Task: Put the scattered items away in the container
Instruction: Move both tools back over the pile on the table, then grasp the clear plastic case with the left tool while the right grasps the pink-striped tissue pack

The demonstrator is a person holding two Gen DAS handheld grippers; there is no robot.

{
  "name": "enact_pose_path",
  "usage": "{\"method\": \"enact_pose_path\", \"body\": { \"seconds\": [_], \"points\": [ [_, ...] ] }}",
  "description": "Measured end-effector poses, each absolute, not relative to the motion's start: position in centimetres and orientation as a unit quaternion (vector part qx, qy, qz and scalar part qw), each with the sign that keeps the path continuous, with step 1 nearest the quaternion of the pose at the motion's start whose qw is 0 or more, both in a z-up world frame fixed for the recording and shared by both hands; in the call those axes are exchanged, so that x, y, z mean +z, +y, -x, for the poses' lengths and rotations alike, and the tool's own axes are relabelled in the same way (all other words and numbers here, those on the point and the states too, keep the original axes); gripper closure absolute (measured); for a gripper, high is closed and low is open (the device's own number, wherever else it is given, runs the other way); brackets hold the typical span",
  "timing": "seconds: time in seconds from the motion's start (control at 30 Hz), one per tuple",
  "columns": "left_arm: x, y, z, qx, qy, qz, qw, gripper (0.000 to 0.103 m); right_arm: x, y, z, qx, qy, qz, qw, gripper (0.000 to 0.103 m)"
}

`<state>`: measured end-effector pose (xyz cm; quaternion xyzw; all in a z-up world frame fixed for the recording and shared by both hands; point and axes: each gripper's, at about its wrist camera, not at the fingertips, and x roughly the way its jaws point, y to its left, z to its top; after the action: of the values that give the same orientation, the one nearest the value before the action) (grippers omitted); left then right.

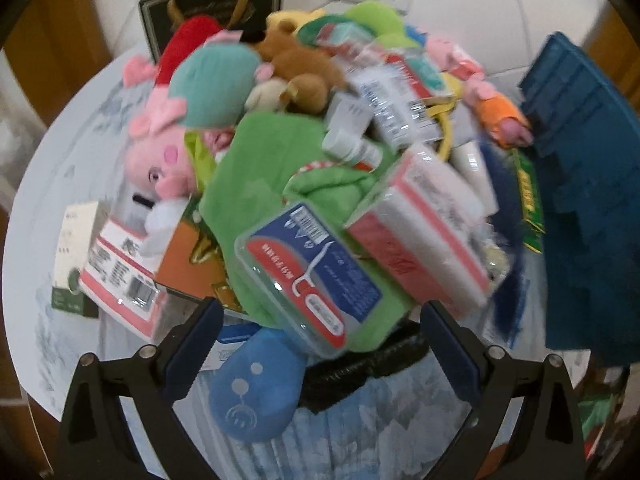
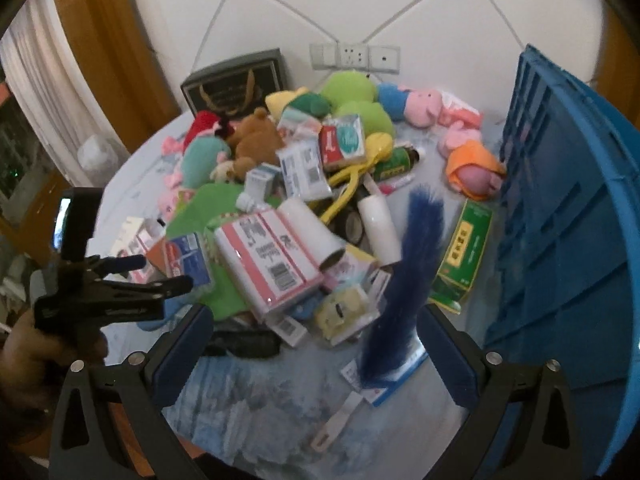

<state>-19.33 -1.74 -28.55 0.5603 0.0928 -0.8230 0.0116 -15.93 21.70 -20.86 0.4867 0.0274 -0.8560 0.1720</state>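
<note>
Blue crate (image 2: 560, 220) at 3 o'clock, inside unseen; heap (image 1: 304, 184) on worktop (image 2: 280, 400) untouched. Both fingers spread, empty.

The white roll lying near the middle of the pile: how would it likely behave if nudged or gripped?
The white roll is a smooth cylinder lying on its side, so a nudge would probably roll it. It looks wider than most clutter, so the open right gripper might slip off its curved sides.
</note>
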Motion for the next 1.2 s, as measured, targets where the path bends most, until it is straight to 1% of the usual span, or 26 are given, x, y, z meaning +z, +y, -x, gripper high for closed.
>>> {"method": "enact_pose_path", "body": {
  "seconds": [0.17,0.23,0.33,0.4,0.47,0.53,0.63,0.67,0.73,0.83,0.9,1.07,1.1,1.13,1.2],
  "points": [
    [-30.3,-2.2,20.4,-0.813,0.118,-0.569,0.049,0.002,-22.7,20.9,16.6,-0.846,0.037,-0.503,0.171,0.0],
    [-30.7,-2.3,20.9,-0.812,0.111,-0.569,0.066,0.002,-23.3,20.5,16.9,-0.843,0.039,-0.508,0.171,0.0],
    [-31.4,-2.5,21.6,-0.807,0.117,-0.576,0.064,0.002,-24.4,19.7,17.7,-0.838,0.043,-0.515,0.173,0.0],
    [-31.4,-2.3,21.9,-0.809,0.103,-0.575,0.057,0.002,-25.1,19.0,18.3,-0.836,0.045,-0.517,0.179,0.0],
    [-31.4,-2.2,21.9,-0.812,0.102,-0.573,0.045,0.006,-26.0,18.1,19.0,-0.833,0.054,-0.519,0.185,0.0],
    [-31.3,-2.6,21.7,-0.813,0.111,-0.571,0.028,0.015,-27.2,17.3,19.7,-0.828,0.059,-0.526,0.188,0.0],
    [-30.9,-3.1,21.5,-0.816,0.121,-0.564,0.011,0.024,-28.8,16.4,20.7,-0.821,0.061,-0.536,0.189,0.0],
    [-30.8,-3.5,21.4,-0.817,0.129,-0.563,0.002,0.025,-29.2,16.1,20.9,-0.819,0.061,-0.538,0.189,0.0],
    [-30.8,-4.2,21.2,-0.817,0.141,-0.56,-0.014,0.03,-29.9,15.6,21.4,-0.816,0.062,-0.543,0.19,0.0],
    [-30.7,-5.1,21.0,-0.818,0.149,-0.555,-0.022,0.031,-30.6,14.7,21.9,-0.812,0.065,-0.547,0.193,0.0],
    [-30.3,-6.1,20.9,-0.821,0.158,-0.548,-0.022,0.034,-31.0,14.2,22.1,-0.81,0.068,-0.55,0.194,0.0],
    [-30.6,-6.9,21.2,-0.819,0.16,-0.55,-0.031,0.034,-32.1,13.1,22.6,-0.805,0.076,-0.554,0.196,0.0],
    [-30.8,-6.8,21.4,-0.817,0.161,-0.553,-0.034,0.033,-32.4,12.8,22.8,-0.804,0.079,-0.556,0.196,0.0],
    [-31.0,-6.9,21.5,-0.816,0.164,-0.554,-0.03,0.03,-32.8,12.5,22.9,-0.802,0.082,-0.558,0.197,0.0],
    [-31.3,-7.0,21.6,-0.814,0.169,-0.554,-0.03,0.029,-33.3,12.0,23.2,-0.8,0.091,-0.559,0.197,0.0]
  ]
}}
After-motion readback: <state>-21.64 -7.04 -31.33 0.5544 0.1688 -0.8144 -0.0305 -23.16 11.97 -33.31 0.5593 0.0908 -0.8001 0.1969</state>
